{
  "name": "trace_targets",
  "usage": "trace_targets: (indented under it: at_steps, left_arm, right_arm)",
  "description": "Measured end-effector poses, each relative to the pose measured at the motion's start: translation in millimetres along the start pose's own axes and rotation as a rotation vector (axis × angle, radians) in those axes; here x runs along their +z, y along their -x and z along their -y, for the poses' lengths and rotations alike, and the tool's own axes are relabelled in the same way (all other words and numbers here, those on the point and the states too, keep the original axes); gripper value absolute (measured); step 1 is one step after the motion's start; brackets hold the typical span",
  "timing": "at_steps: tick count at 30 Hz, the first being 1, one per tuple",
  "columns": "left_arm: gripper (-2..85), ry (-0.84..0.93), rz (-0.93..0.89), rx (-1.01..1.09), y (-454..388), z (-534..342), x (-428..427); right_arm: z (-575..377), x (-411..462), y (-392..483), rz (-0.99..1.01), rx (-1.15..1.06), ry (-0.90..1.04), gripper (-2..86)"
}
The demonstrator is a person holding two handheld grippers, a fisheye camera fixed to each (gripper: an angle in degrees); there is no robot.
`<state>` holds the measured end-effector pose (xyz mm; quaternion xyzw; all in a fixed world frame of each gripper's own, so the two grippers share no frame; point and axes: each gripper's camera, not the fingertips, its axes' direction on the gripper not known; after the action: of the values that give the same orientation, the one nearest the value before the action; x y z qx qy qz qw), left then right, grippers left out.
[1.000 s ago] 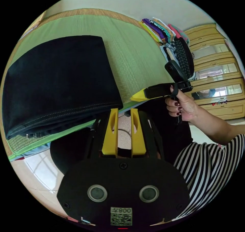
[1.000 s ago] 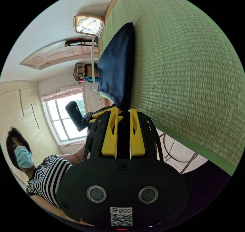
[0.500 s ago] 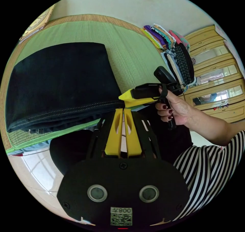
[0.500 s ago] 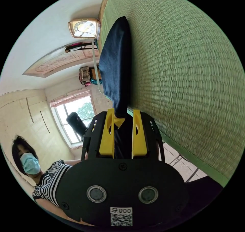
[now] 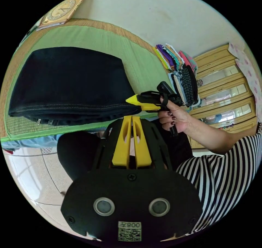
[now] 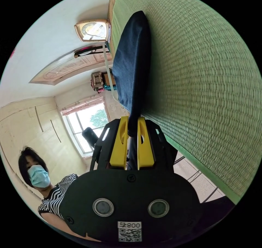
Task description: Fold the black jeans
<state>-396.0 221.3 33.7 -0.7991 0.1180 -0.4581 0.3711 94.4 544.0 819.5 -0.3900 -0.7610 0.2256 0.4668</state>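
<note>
The black jeans lie folded into a thick rectangle on the green mat. My left gripper is shut, its yellow tips right at the jeans' near corner; I cannot tell if any cloth is pinched there. The right gripper, held by a hand, reaches onto that same corner. In the right gripper view the jeans appear edge-on, and my right gripper is shut with dark cloth between its jaws.
A stack of folded clothes sits at the mat's far end, before wooden cabinets. A clock hangs on the wall. A person in a striped top stands close. The mat stretches bare beyond the jeans. Tiled floor lies below.
The left jaws went from open to shut at the jeans' corner. The right gripper moved in to that corner, opened around the cloth edge, then shut on it.
</note>
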Motion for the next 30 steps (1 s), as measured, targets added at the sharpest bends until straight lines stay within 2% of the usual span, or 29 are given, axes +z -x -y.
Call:
trace_targets:
  at_steps: [8, 14, 20, 30]
  left_arm:
    - [6.2, -0.310, -0.323, -0.454, 135, -61, -97]
    - [10.5, -0.519, -0.443, -0.642, 202, -93, -149]
    - [12.7, -0.615, -0.477, -0.738, 250, -103, -195]
    - [12.7, -0.621, -0.520, -0.812, 297, -114, -242]
  right_arm:
    - [-10, 0, 41, 0.015, -0.055, 0.002, 5.8]
    - [-13, 4, 70, 0.017, -0.095, 0.009, 5.7]
    - [-17, 11, 85, 0.011, -0.107, 0.010, 5.5]
    - [-23, 22, 93, 0.005, -0.097, 0.007, 5.3]
